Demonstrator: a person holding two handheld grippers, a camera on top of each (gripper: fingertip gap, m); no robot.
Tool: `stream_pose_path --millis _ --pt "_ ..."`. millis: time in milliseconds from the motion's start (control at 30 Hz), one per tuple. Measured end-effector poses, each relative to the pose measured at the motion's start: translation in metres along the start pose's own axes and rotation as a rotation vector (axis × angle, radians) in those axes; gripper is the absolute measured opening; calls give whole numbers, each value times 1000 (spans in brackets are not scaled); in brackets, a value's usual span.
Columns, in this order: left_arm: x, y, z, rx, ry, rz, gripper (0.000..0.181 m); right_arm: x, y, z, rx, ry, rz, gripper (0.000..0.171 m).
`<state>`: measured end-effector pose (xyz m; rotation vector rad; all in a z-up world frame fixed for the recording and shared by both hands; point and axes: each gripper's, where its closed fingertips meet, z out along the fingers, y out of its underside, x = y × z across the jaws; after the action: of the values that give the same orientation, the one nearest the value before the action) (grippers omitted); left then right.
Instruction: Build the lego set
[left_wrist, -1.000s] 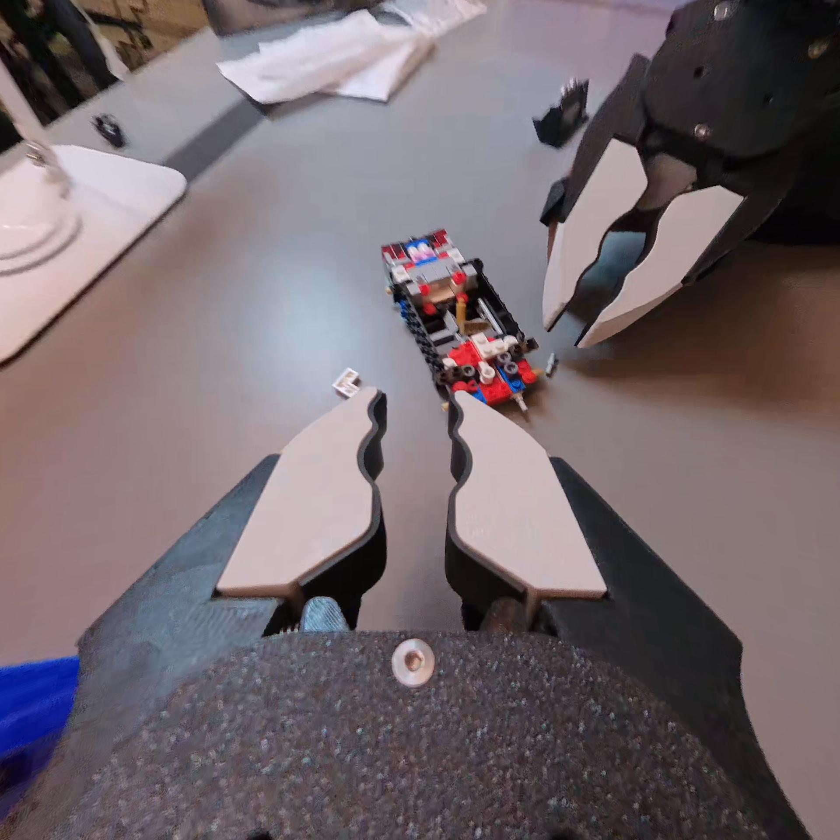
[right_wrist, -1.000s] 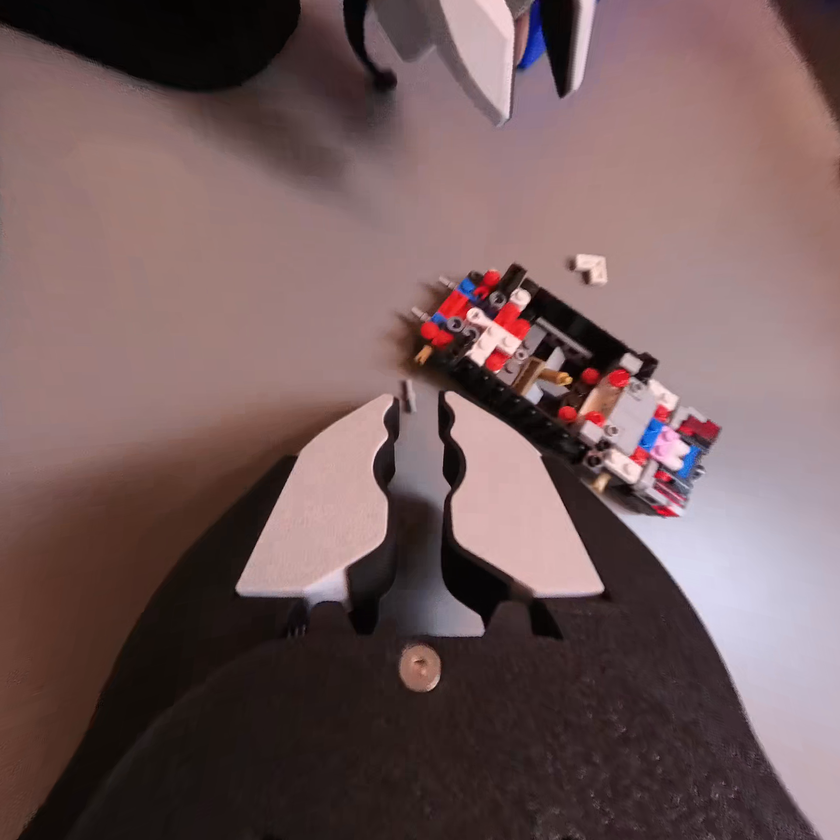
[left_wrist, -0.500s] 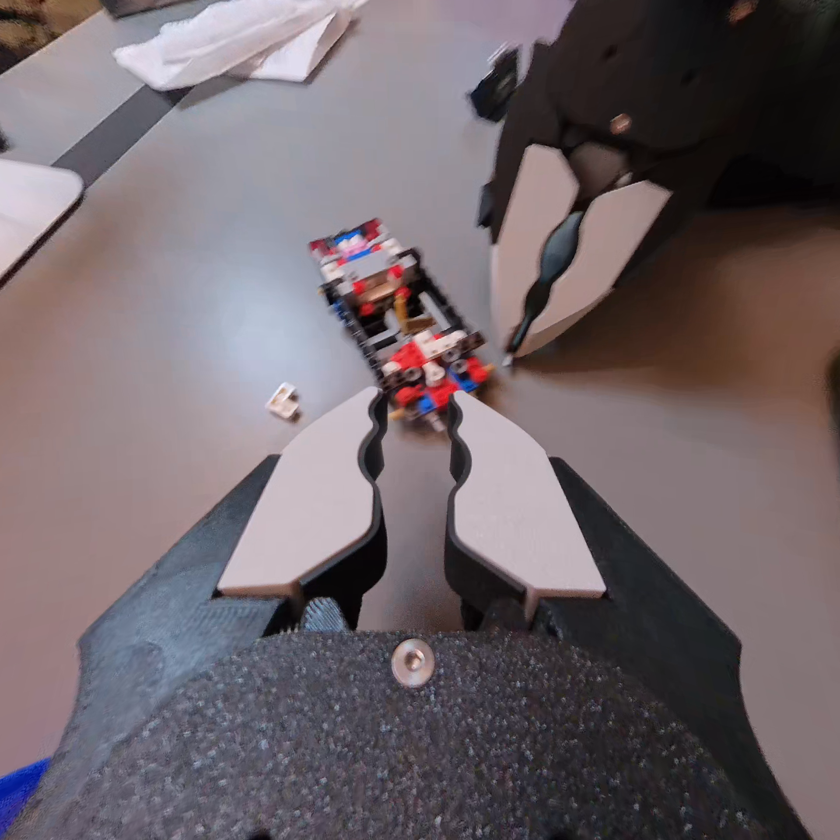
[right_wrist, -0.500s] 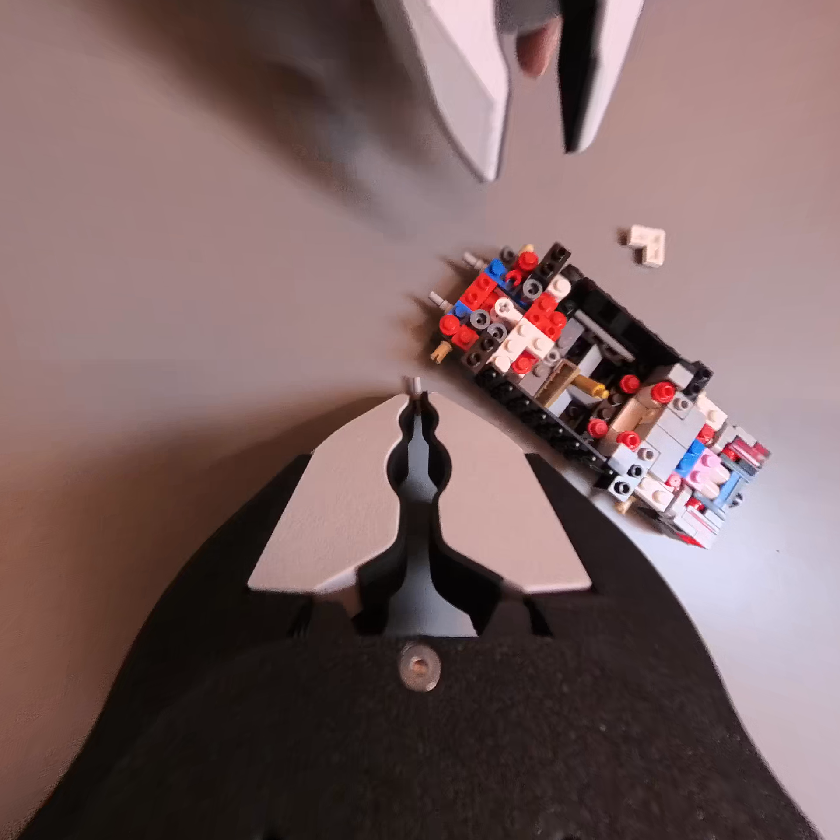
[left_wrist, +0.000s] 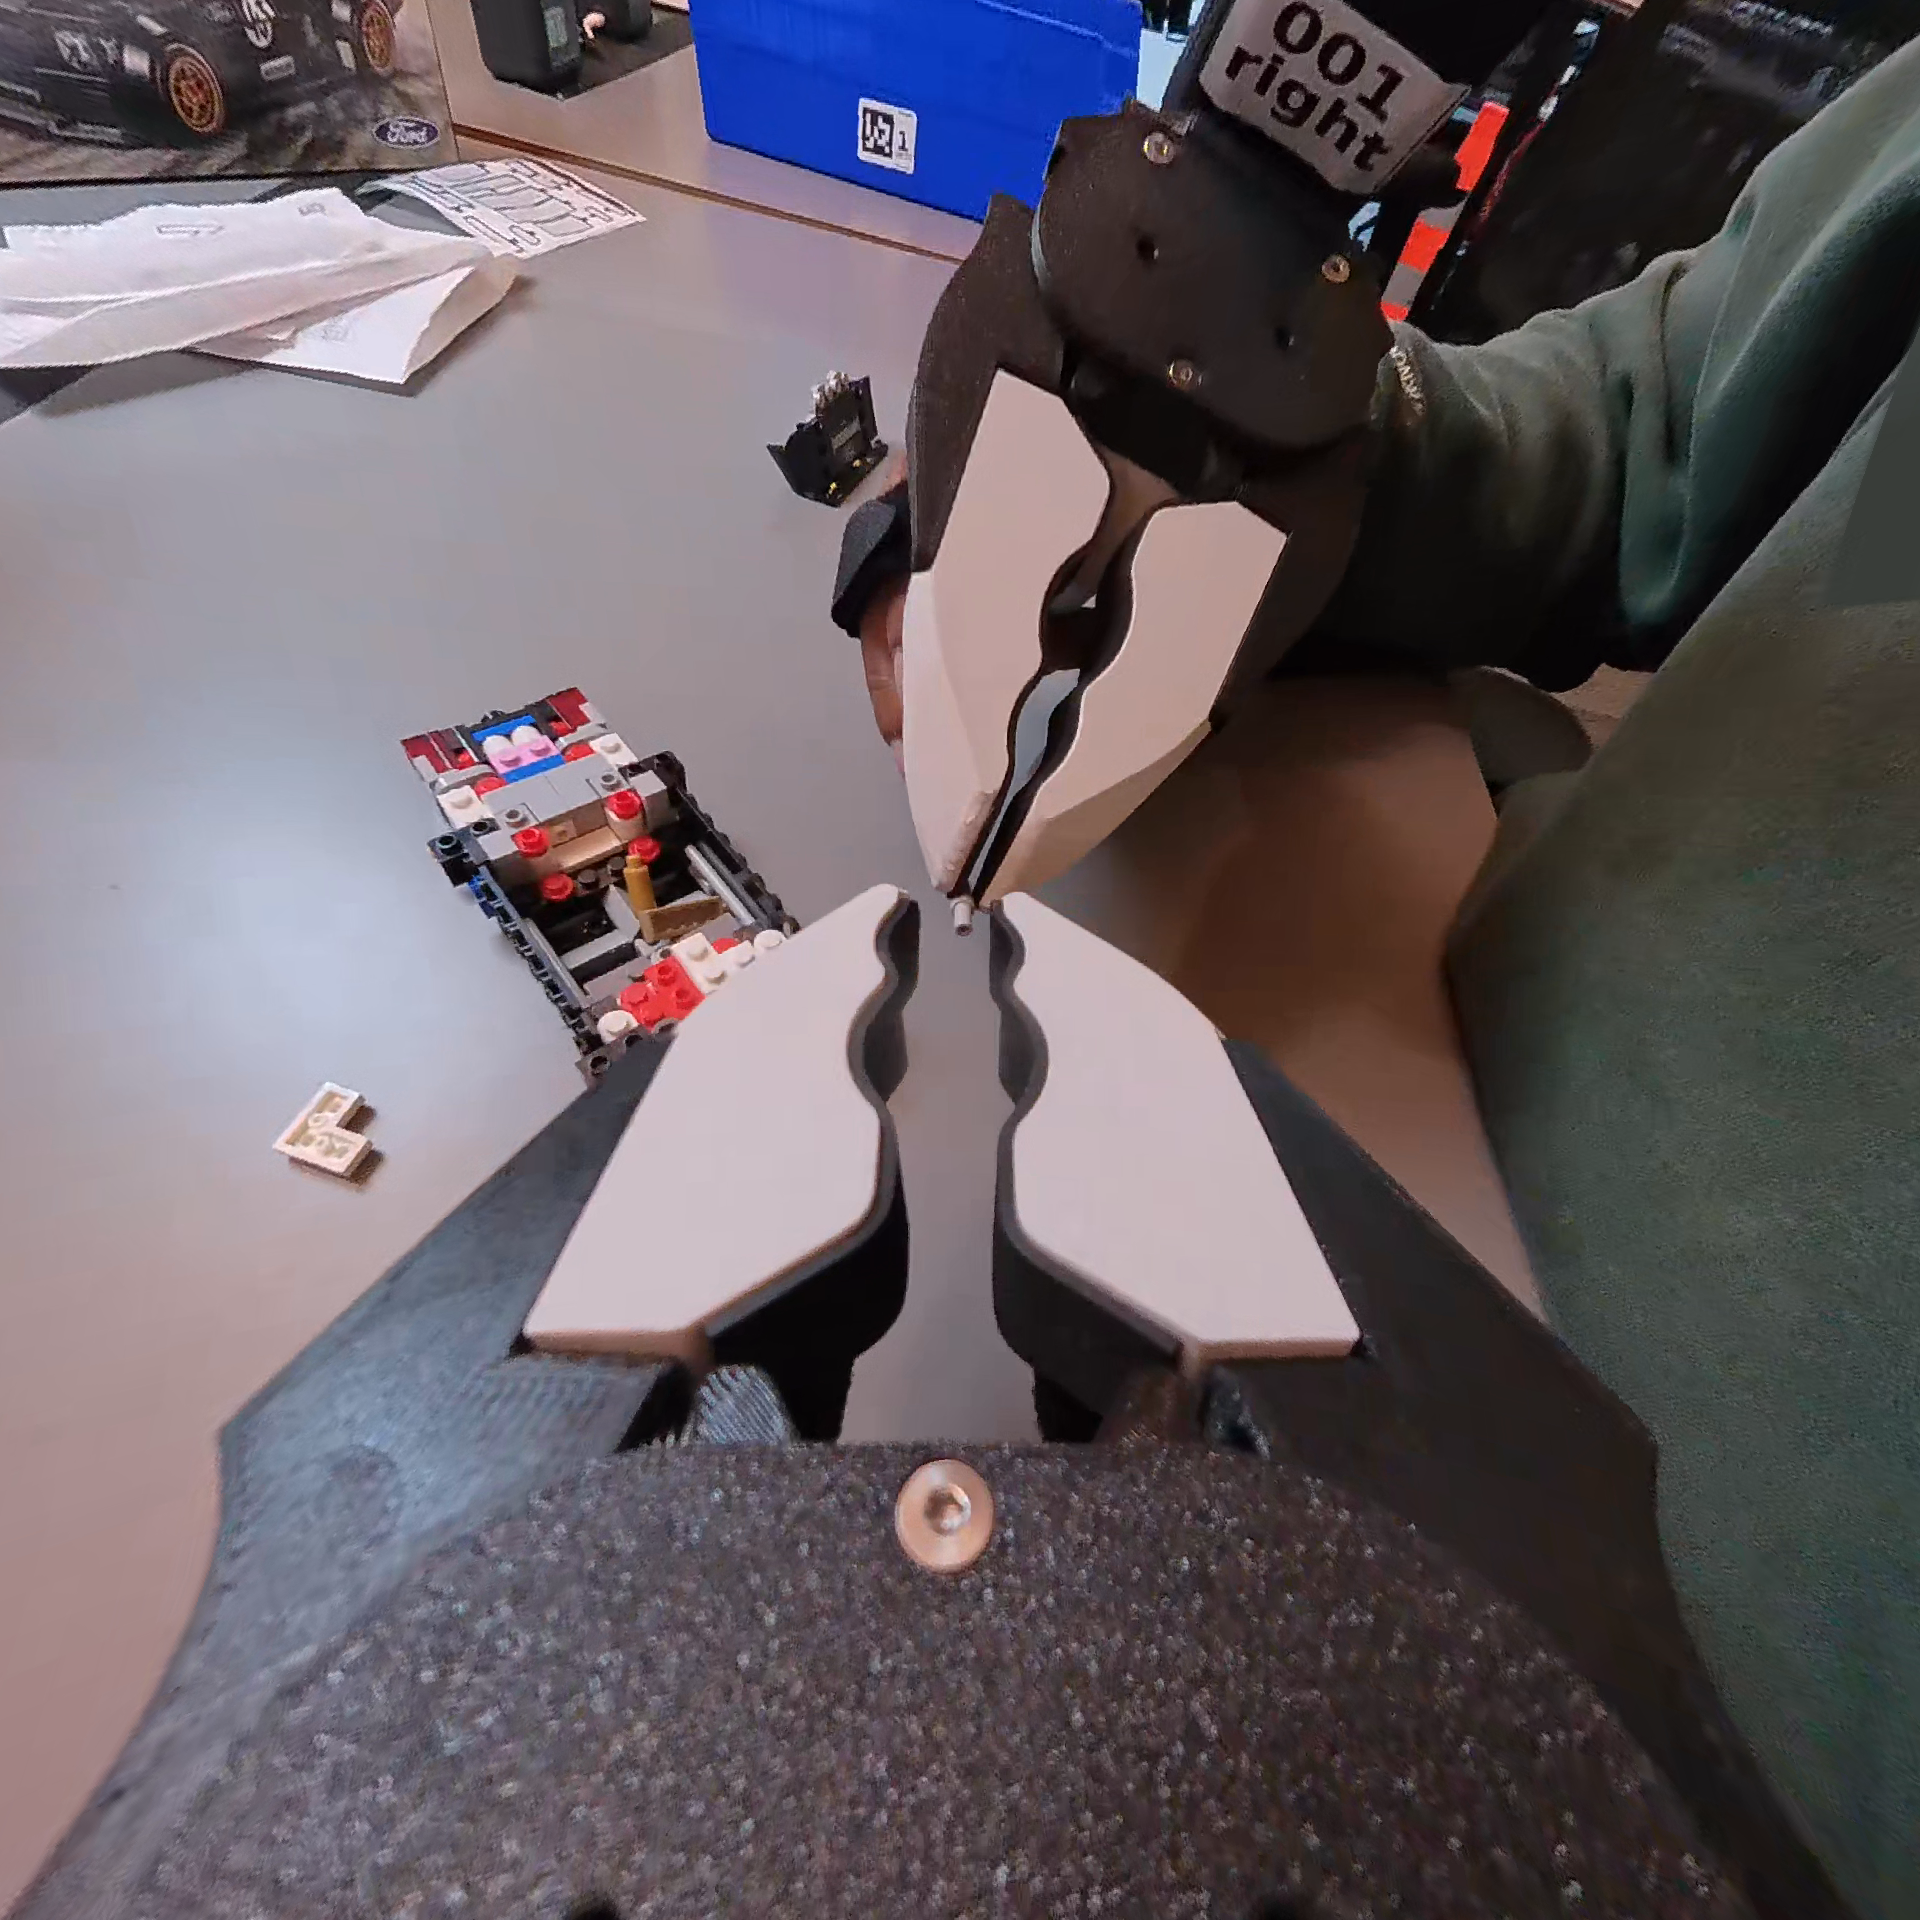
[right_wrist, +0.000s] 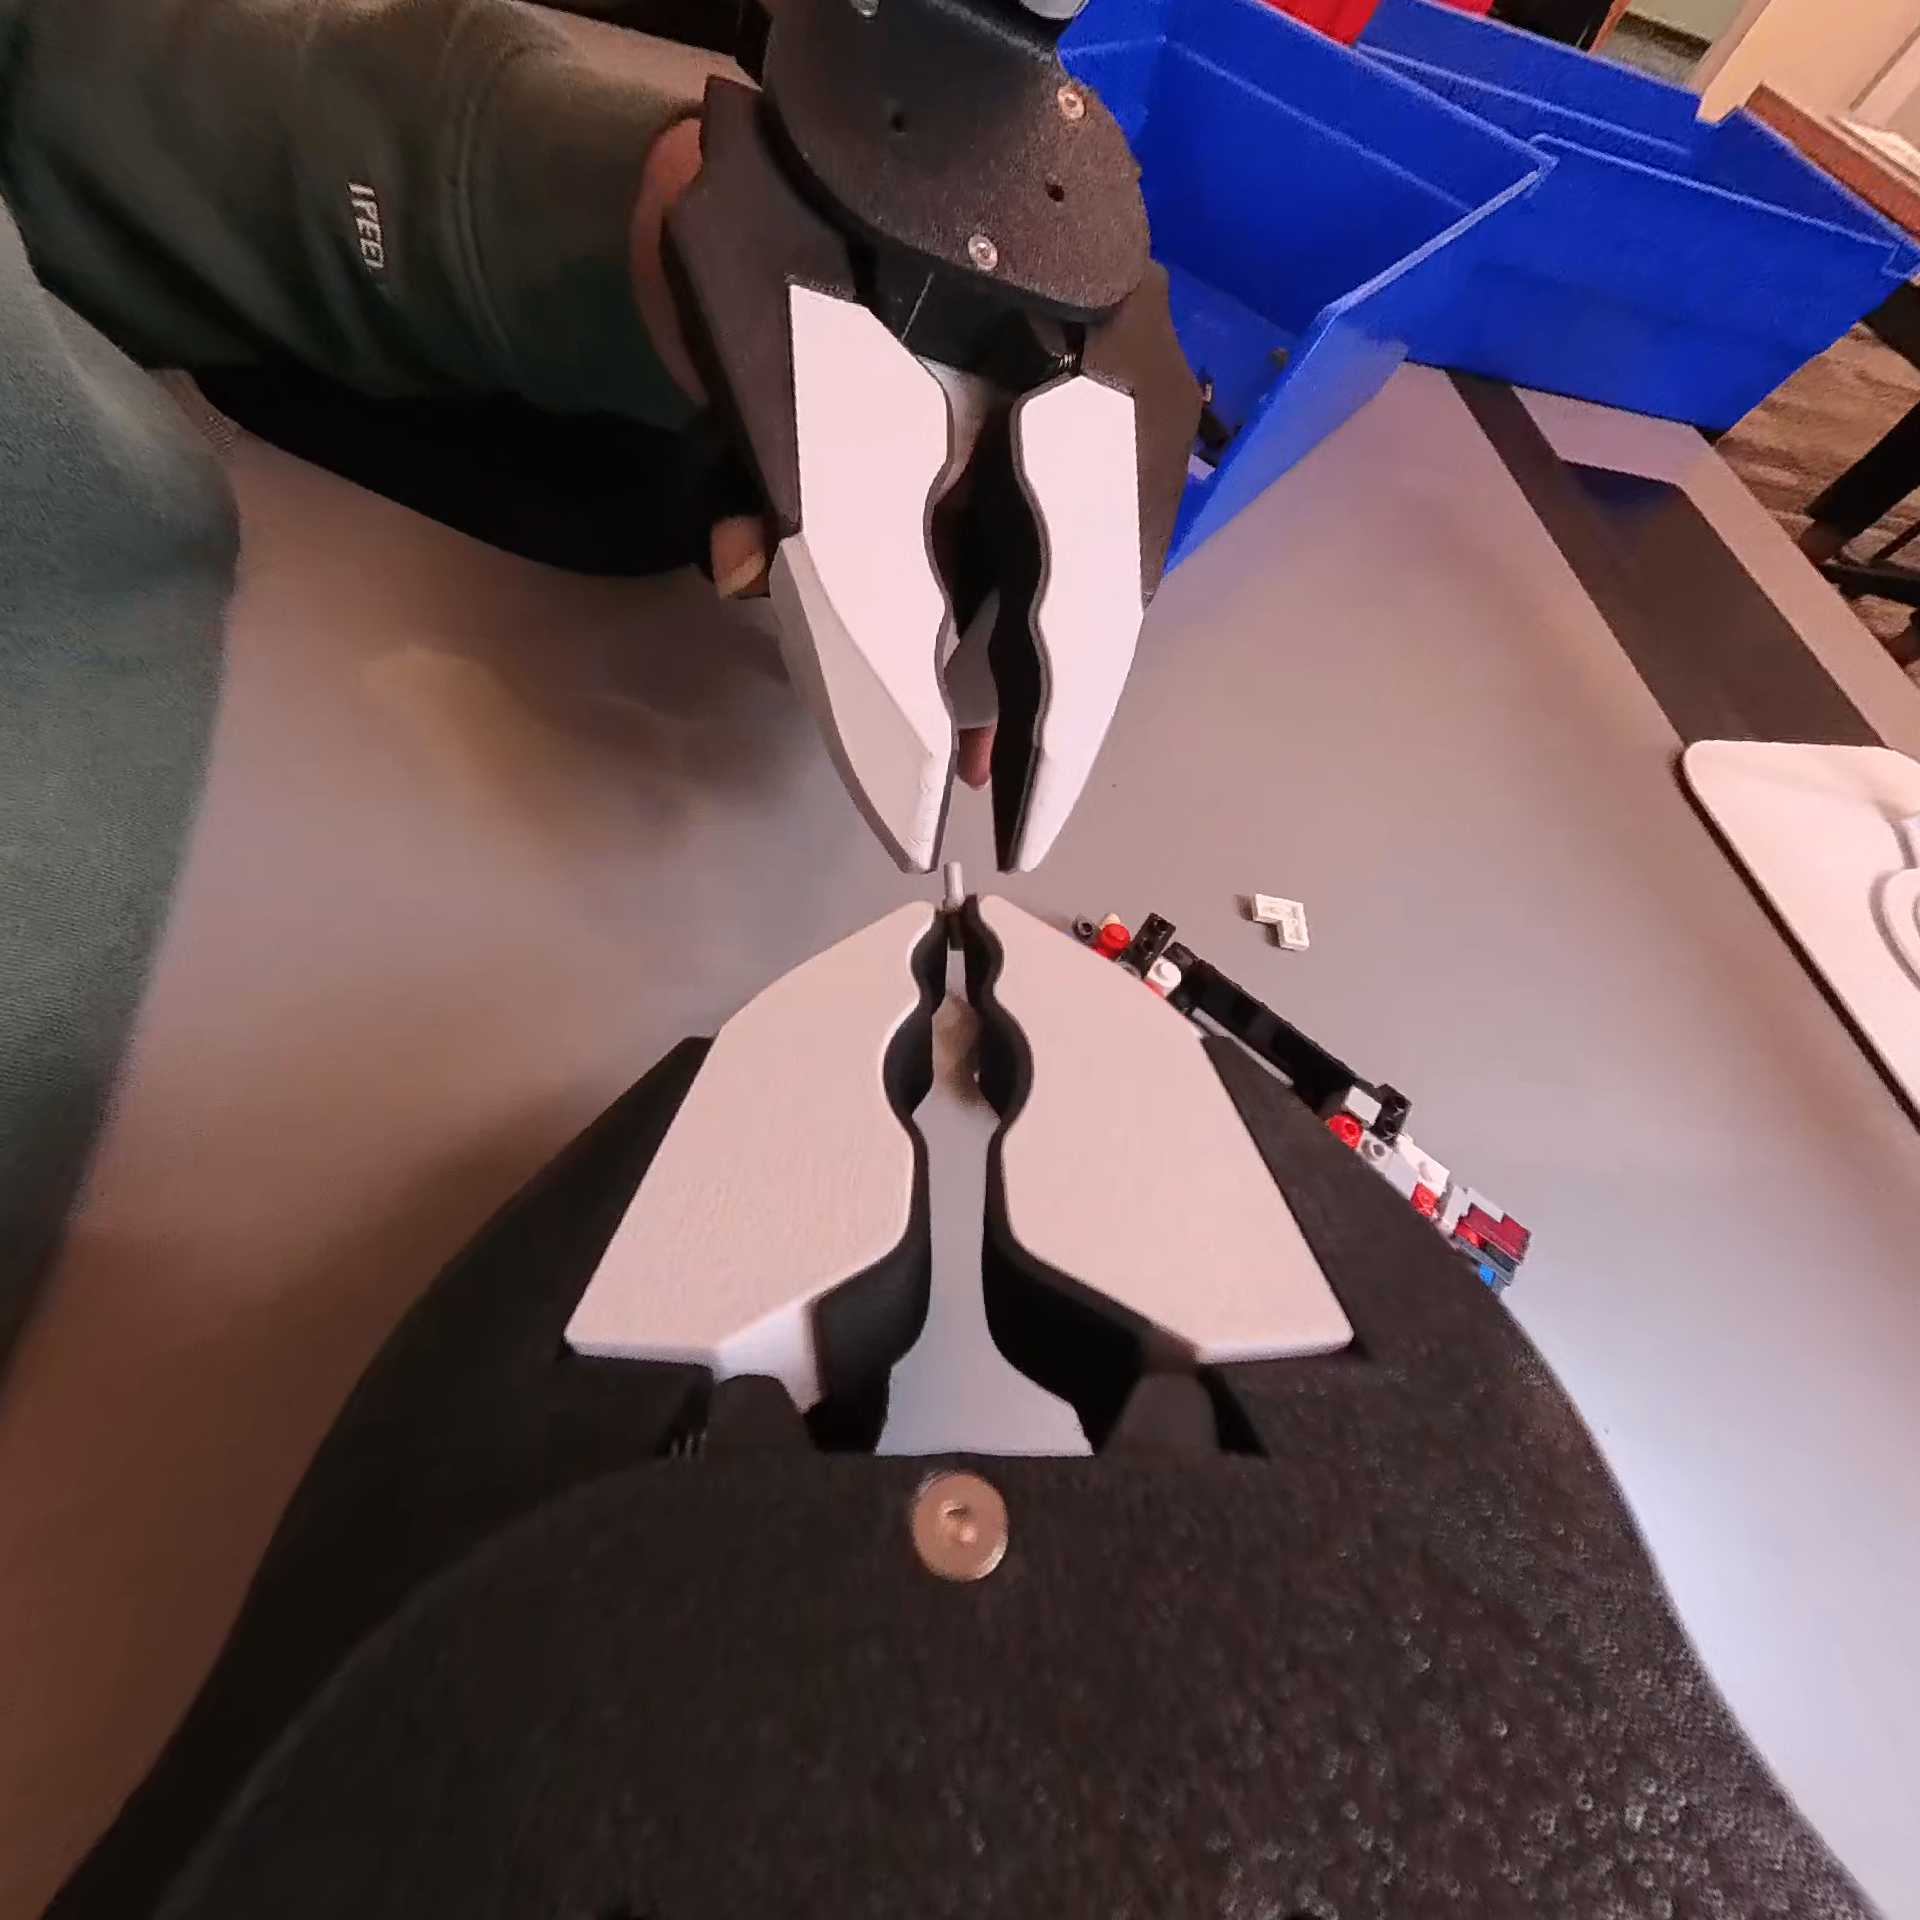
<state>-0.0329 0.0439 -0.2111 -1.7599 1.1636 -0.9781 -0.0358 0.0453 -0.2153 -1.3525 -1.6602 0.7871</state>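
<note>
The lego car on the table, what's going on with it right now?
A person holds a gripper in each hand above the table. The right gripper is shut on a tiny light grey peg, lifted and held tip to tip with the open left gripper. The half-built lego car lies untouched on the table, with a loose white corner plate beside it.

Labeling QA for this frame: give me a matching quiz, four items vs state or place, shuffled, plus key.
Items:
1. right gripper
2. left gripper
3. white L-shaped plate
4. partly built car

States:
A. lying loose on the table, apart from the model
B. open, fingers parted, nothing between them
C. shut on a small grey pin, held above the table
D. resting on the table, studs up

Pairs: 1-C, 2-B, 3-A, 4-D
</note>
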Motion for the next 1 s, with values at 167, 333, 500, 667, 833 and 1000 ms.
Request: stream_pose_path --millis 167,333,500,667,833,1000 --pt "4 -1 1 -8 9 16 0 0 -6 -1 34 14 -7 2" --pt "1 -2 -7 -30 -22 51 0 5 -5 -5 40 34 3 0" --pt "-5 0 -15 -42 -51 65 0 7 -7 -11 71 24 24 0" --pt "-8 16 -4 -109 -69 97 0 9 20 -17 -76 -16 20 0" --pt "-8 34 5 -198 -78 134 11 -8 80 -20 -373 -137 39 0" --pt "-5 46 13 -258 -68 159 13 -15 81 -12 -389 -168 93 13"
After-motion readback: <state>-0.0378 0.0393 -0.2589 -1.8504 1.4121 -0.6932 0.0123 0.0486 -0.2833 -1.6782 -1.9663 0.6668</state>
